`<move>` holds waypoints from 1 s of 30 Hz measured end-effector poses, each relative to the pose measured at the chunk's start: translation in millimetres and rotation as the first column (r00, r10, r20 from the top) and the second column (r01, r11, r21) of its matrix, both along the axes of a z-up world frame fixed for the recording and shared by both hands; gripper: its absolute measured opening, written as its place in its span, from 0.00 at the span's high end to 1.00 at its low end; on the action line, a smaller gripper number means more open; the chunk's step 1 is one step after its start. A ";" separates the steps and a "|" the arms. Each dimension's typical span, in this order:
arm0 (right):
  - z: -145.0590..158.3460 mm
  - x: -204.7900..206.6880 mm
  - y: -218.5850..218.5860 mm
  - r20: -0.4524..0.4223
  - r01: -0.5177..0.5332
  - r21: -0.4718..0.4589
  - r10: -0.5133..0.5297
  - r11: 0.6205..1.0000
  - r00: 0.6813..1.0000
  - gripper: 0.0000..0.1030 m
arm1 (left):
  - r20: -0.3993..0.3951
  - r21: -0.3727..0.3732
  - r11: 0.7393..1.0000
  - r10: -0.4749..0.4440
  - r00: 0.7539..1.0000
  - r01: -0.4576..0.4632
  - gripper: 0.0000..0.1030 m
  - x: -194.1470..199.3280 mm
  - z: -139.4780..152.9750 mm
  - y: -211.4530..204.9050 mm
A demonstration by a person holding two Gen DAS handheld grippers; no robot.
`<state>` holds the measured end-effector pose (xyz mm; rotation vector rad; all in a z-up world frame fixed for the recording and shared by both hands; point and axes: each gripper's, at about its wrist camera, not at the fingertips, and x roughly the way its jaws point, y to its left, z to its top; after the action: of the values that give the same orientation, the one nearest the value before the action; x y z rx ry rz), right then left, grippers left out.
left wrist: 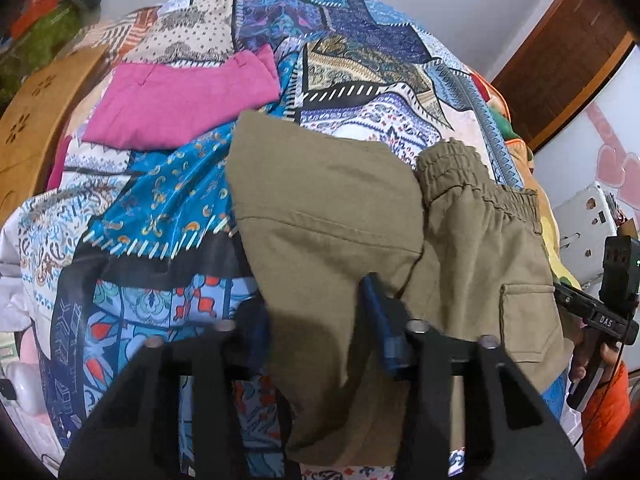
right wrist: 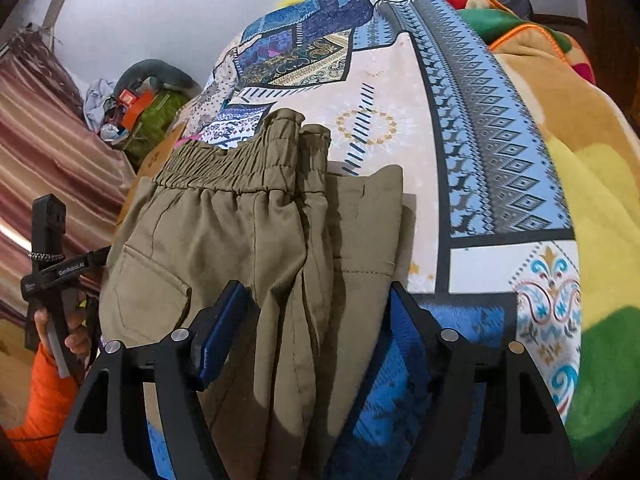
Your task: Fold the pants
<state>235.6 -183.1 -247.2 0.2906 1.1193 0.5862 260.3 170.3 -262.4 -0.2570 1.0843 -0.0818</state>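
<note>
We see one pair of olive pants [left wrist: 460,248] lying on a bed covered by one patchwork bedspread [left wrist: 160,208] in blues, creams and purples. The pants are already doubled over: a leg panel is folded up so its hem sits beside the gathered elastic waistband [right wrist: 240,164], and one patch pocket [left wrist: 528,320] faces up near the bed's near edge. Through the right wrist camera we count one back pocket [right wrist: 152,292] on the same garment, and the cloth bunches into long creases running toward us.

We hold two grippers. The left gripper [left wrist: 316,320] has its two blue-padded fingers spread apart, one on each side of the folded leg panel, with olive cloth lying between them; they are not pinched together. The right gripper [right wrist: 316,340] is likewise spread wide, its two blue fingers straddling the bunched pants without closing on them.

One pink garment [left wrist: 180,108] lies folded farther back on the bedspread, well apart from the pants, toward the left edge of the bed. One multicoloured fleece blanket [right wrist: 560,160] in yellow, green and tan covers the bed's right side. One wooden board [left wrist: 36,128] with cut-out flowers stands along the left edge.
</note>
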 end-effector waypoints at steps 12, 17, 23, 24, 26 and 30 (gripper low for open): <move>22.3 1.6 19.8 0.141 -0.051 -0.099 0.065 0.994 0.988 0.86 | 0.054 0.227 0.974 0.008 0.998 -0.020 0.96 10.6 23.1 -24.8; 46.3 5.1 25.8 0.217 -0.062 -0.140 0.092 0.988 0.972 0.87 | 0.095 0.276 0.961 -0.030 0.995 0.003 0.96 8.7 46.2 -30.5; 87.2 14.1 42.0 0.327 -0.073 -0.169 0.126 0.983 0.937 0.88 | 0.177 0.334 0.942 -0.031 0.984 -0.031 0.97 8.4 79.9 -30.4; 95.4 15.8 46.4 0.349 -0.074 -0.174 0.132 0.982 0.928 0.88 | 0.188 0.335 0.942 -0.027 0.982 -0.039 0.97 8.9 84.9 -27.6; 110.6 22.2 55.0 0.384 -0.078 -0.180 0.143 0.981 0.912 0.88 | 0.215 0.341 0.938 -0.020 0.976 -0.056 0.97 11.2 96.7 -20.2; 131.3 37.1 74.6 0.439 -0.090 -0.191 0.167 0.977 0.882 0.88 | 0.278 0.372 0.924 -0.018 0.960 -0.090 0.96 18.2 122.0 -2.7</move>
<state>272.7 -108.5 -116.0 -0.0696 0.7275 0.6356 278.4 167.7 -140.4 0.0864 0.7938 0.1251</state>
